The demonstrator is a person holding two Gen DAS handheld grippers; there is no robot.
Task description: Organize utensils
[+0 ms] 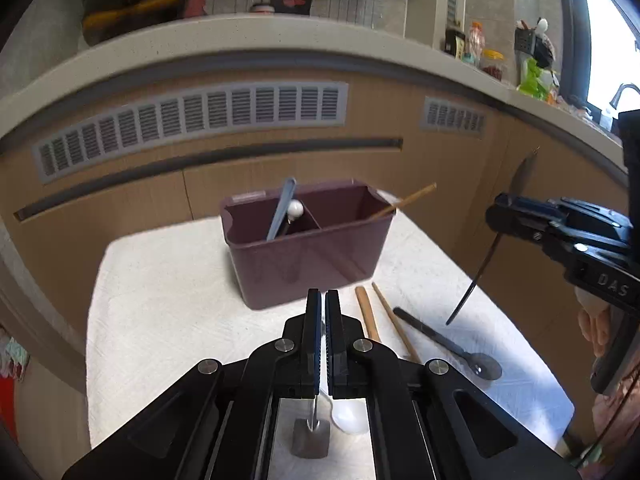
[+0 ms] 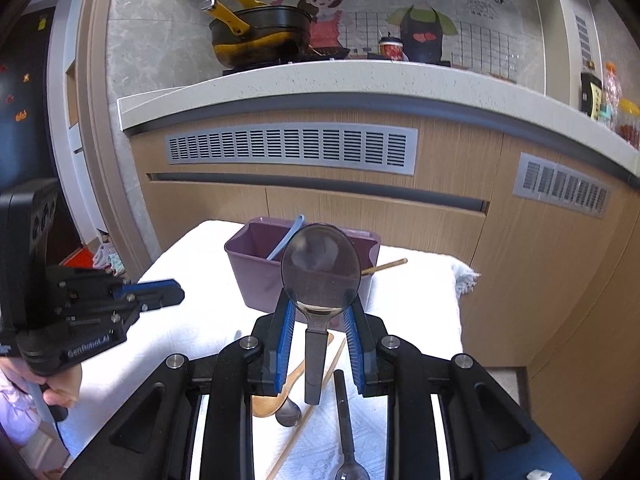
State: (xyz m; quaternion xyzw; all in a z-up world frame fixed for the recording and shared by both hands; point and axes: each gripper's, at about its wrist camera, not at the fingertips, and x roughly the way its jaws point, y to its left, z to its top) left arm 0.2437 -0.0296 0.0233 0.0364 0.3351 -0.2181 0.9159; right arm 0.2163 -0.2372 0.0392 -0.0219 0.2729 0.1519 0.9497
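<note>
A purple two-part caddy [image 1: 312,264] [image 2: 256,276] stands at the far end of the white cloth. It holds a blue-grey spoon [image 1: 282,208], a white ball-topped piece [image 1: 296,209] and a leaning chopstick [image 1: 404,202]. My left gripper [image 1: 323,300] is shut on a thin metal utensil [image 1: 314,412] whose square grey-brown end hangs below the fingers. My right gripper [image 2: 320,312] is shut on the neck of a dark spoon [image 2: 320,268], its bowl raised in front of the caddy. A wooden spoon [image 2: 276,396], a chopstick [image 1: 394,324], a black-handled spoon [image 1: 444,340] and a white spoon [image 1: 350,416] lie on the cloth.
The white cloth [image 1: 160,300] covers a small table with edges close on both sides. Wooden cabinets with grey vents [image 2: 292,148] stand right behind it, under a counter with a yellow-handled pan [image 2: 260,32]. A hand [image 2: 60,388] grips the left tool.
</note>
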